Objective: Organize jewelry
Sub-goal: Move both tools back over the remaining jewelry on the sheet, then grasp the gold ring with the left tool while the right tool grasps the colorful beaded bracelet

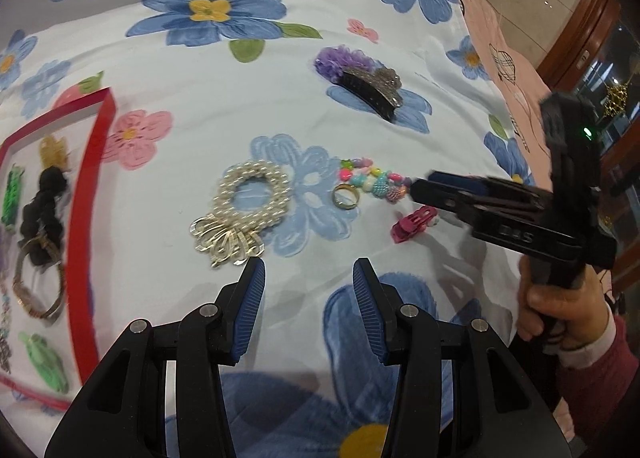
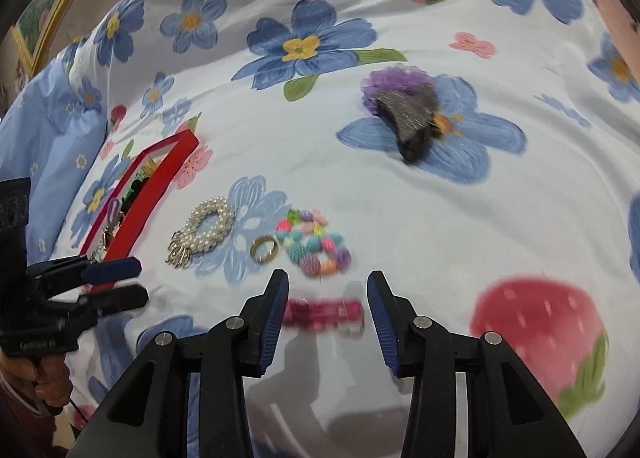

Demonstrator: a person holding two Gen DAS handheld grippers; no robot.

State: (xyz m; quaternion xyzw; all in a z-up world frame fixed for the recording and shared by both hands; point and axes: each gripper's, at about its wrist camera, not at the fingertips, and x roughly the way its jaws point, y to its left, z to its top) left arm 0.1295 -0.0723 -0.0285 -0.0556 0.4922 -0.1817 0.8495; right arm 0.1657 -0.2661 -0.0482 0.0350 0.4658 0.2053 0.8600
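Observation:
On the floral bedspread lie a pearl bracelet (image 1: 252, 198), a gold ring (image 1: 346, 196), a colourful bead bracelet (image 1: 372, 176) and a pink hair clip (image 1: 414, 224). My left gripper (image 1: 309, 270) hovers open just in front of the pearl bracelet, nothing between its fingers. My right gripper (image 2: 327, 278) is open above the pink hair clip (image 2: 324, 312), which shows blurred between its fingers without touching them. From the left wrist view the right gripper (image 1: 420, 186) reaches in from the right, its tip beside the beads. A red box (image 1: 86, 218) at the left holds several pieces.
A black hair claw (image 1: 372, 88) rests against a purple scrunchie (image 1: 340, 60) farther back. A person's hand (image 1: 560, 310) in a dark red sleeve holds the right gripper. The bed's edge and a wooden cabinet (image 1: 580, 30) are at the far right. The left gripper (image 2: 136, 282) is near the red box (image 2: 176, 162).

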